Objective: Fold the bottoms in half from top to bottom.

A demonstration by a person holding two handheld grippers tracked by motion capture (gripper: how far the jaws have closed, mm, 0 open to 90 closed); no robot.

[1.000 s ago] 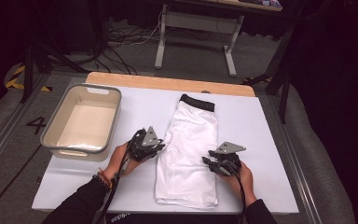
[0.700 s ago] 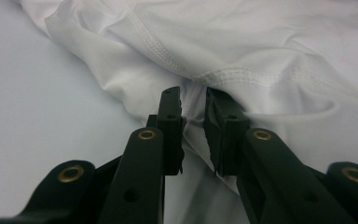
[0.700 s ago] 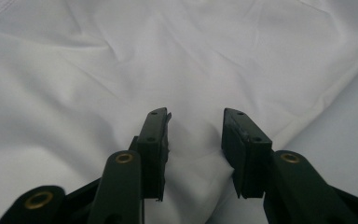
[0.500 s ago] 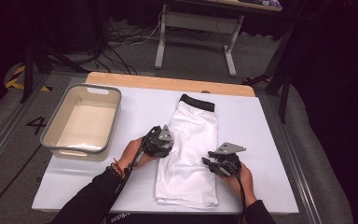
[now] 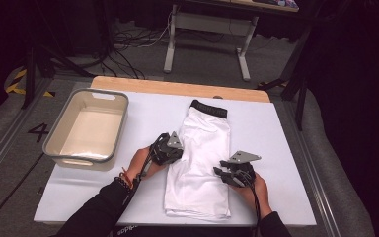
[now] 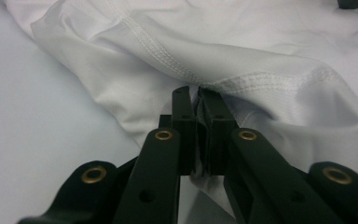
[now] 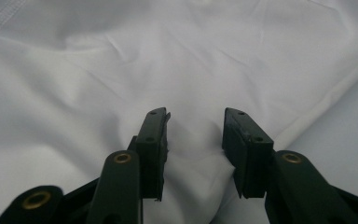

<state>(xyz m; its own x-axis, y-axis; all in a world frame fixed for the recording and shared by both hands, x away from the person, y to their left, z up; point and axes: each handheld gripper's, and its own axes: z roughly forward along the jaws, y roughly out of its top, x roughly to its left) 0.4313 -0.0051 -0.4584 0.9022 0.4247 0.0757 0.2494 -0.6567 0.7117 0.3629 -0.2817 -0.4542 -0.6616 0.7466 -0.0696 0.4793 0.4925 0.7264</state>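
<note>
White shorts (image 5: 203,143) lie folded lengthwise on the white table (image 5: 145,111), with the black waistband (image 5: 208,108) at the far end. My left gripper (image 5: 176,156) is at the shorts' left edge. Its jaws have just been closing, and in the left gripper view the left gripper (image 6: 196,95) is shut on a fold of the hemmed cloth (image 6: 261,70). My right gripper (image 5: 220,173) rests at the shorts' right side. In the right gripper view the right gripper (image 7: 196,119) has its jaws apart over a low hump of white fabric (image 7: 121,60), not pinching it.
A grey, cream-lined tub (image 5: 59,157) stands on the table's left side. A wooden strip (image 5: 177,88) runs along the far edge. Beyond it are desk legs (image 5: 244,54) and cables on the floor. Metal rails flank the table.
My left gripper moved right to the shorts' left edge and shut on the cloth there. The right gripper stayed where it was.
</note>
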